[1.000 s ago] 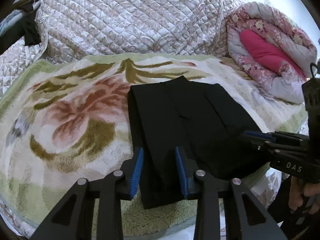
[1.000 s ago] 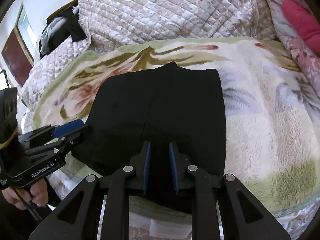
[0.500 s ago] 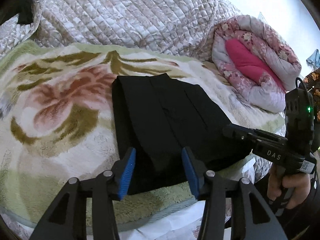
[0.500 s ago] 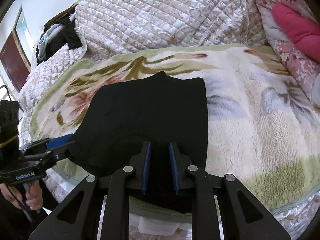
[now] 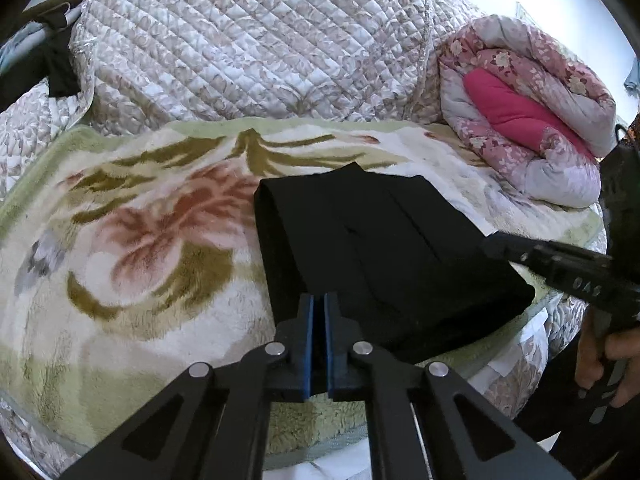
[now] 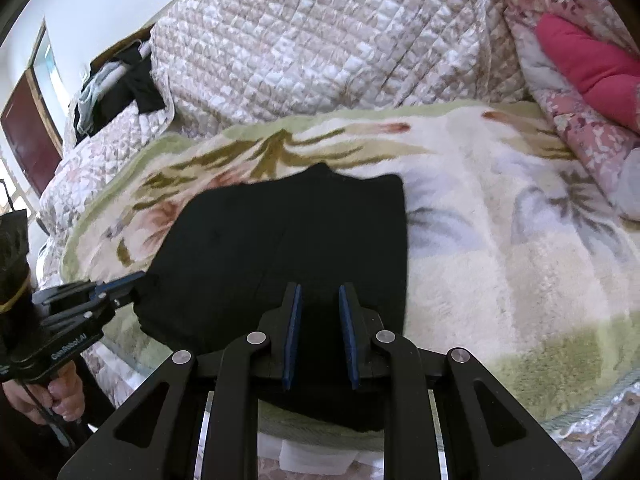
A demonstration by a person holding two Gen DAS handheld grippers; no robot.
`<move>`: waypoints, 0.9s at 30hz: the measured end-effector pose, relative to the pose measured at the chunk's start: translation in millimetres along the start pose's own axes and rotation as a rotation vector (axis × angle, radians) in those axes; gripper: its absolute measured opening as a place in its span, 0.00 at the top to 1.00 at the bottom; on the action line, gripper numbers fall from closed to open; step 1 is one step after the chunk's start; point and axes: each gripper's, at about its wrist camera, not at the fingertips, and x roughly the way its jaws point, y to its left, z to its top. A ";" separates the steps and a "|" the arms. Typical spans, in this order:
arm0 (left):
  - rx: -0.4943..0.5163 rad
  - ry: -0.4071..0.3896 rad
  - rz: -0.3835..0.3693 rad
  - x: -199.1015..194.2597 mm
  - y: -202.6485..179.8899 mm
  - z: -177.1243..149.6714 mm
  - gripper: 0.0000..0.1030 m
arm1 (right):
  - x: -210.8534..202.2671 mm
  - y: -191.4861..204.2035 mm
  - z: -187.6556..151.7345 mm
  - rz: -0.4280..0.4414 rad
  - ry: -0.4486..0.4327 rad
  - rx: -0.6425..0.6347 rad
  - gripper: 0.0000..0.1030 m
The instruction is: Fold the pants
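Lying flat on a fluffy blanket (image 5: 120, 240) with big flowers on it, the black pants (image 5: 380, 256) are seen folded into a neat, thick block. The block is set close to the near edge of the bed, and a little point of cloth sticks out at its far edge.

The left gripper (image 5: 319, 312) is held at the near left corner of the pants. Its two blue pads are pressed together, with only a thin dark line left between them. Whether any cloth is caught in there cannot be told.

The right gripper (image 6: 320, 304) is held over the near right part of the pants. Its blue pads are kept a little apart, and black cloth is seen in the gap. Whether the cloth is being pinched cannot be told.

Each gripper is held by a hand down at the side of the bed; the right hand (image 5: 600, 352) is seen wrapped around its handle.

A puffy white and brown quilt (image 5: 260, 48) is piled up behind the blanket. A rolled pink cover (image 5: 520, 120) with small flowers is placed at the right.
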 end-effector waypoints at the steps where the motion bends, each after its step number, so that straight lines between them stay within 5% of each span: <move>1: 0.006 0.001 0.007 1.0 -0.7 -0.7 0.94 | -1.5 0.5 0.1 0.005 -0.002 -0.003 0.81; 4: 0.022 0.004 0.018 2.8 -2.4 -3.2 0.93 | 3.4 5.3 -3.6 -0.007 0.036 -0.031 0.81; 6: 0.038 0.011 0.039 7.0 -3.7 -7.8 0.93 | 23.2 8.8 -13.3 -0.022 0.147 -0.068 0.81; 15: -0.014 0.016 0.026 -3.0 -1.2 4.3 0.89 | 13.3 18.5 -3.4 -0.039 0.104 -0.081 0.79; 20: -0.012 0.024 0.039 1.6 0.7 25.6 0.89 | 18.8 20.8 3.0 -0.053 0.091 -0.107 0.69; 24: 0.021 0.039 0.014 16.8 -2.8 48.9 0.85 | 26.2 23.7 19.2 -0.061 0.091 -0.140 0.49; 27: 0.049 0.046 0.014 33.4 -3.9 65.6 0.79 | 34.9 28.4 33.1 -0.075 0.099 -0.176 0.47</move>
